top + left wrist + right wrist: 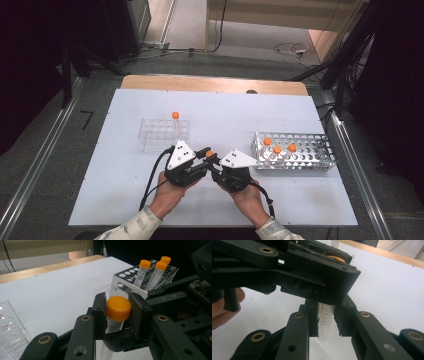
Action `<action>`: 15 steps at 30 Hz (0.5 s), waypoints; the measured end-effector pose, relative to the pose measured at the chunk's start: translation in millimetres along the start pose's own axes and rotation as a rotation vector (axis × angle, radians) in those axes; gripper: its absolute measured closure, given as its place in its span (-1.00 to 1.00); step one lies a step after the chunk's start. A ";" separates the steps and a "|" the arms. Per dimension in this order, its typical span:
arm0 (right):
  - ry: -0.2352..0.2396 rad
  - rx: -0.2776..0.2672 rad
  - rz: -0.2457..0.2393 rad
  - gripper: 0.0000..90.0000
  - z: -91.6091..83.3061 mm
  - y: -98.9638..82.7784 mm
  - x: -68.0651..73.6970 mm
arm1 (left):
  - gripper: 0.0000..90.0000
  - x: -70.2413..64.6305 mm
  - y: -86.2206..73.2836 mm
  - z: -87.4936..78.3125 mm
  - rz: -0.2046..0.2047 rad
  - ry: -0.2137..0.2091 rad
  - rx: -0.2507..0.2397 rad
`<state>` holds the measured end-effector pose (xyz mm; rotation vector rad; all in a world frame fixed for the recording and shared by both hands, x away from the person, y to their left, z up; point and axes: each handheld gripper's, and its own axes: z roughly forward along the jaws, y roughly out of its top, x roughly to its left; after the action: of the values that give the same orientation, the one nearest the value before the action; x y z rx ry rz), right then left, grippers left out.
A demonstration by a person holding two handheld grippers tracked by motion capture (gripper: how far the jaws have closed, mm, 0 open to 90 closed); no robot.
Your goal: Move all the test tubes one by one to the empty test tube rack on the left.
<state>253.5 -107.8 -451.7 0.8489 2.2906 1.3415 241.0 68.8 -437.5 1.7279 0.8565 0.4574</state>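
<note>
Left tool [117,312] clamped the orange cap [118,308], right tool [325,322] gripped the tube [323,322] below it, left of the metal rack [320,159]

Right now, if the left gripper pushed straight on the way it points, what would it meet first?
Probably the metal rack holding three orange-capped tubes, directly beyond the left gripper and its clamped tube cap; depth is unclear.

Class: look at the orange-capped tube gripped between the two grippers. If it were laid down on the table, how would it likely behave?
The tube is round and smooth-walled, so it would probably roll. Its clear plastic looks stiff and likely light. The wider orange cap might make it roll in a curve. Its smooth wall may be slippery; the left gripper clamps the cap, the right gripper the body.
</note>
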 end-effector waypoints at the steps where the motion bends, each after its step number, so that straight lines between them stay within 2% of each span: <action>1: -0.001 0.000 0.000 0.59 0.1 -0.1 0.0 | 0.52 0.1 0.0 -0.1 0.001 0.002 0.000; 4: 0.002 0.000 -0.001 0.58 -0.1 -0.3 0.1 | 0.53 0.2 0.1 -0.6 0.003 0.003 -0.003; 5: 0.006 -0.002 -0.002 0.51 -0.3 -0.3 -0.3 | 0.54 0.1 0.3 -1.0 -0.002 0.005 -0.008; 7: 0.021 0.003 0.004 0.22 -0.6 0.2 -1.0 | 0.54 1.2 1.0 -2.1 -0.003 0.006 -0.011; 10: 0.023 0.009 0.005 -0.02 -3.6 0.7 -2.4 | 0.54 6.9 2.2 -5.3 -0.017 0.012 -0.021; 15: 0.015 0.008 0.017 -0.27 -15.0 0.9 -9.0 | 0.54 18.3 5.3 -12.4 -0.047 0.032 -0.037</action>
<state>252.0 -123.3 -443.6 0.8655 2.3067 1.3509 246.5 89.8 -430.6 1.6670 0.9039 0.4675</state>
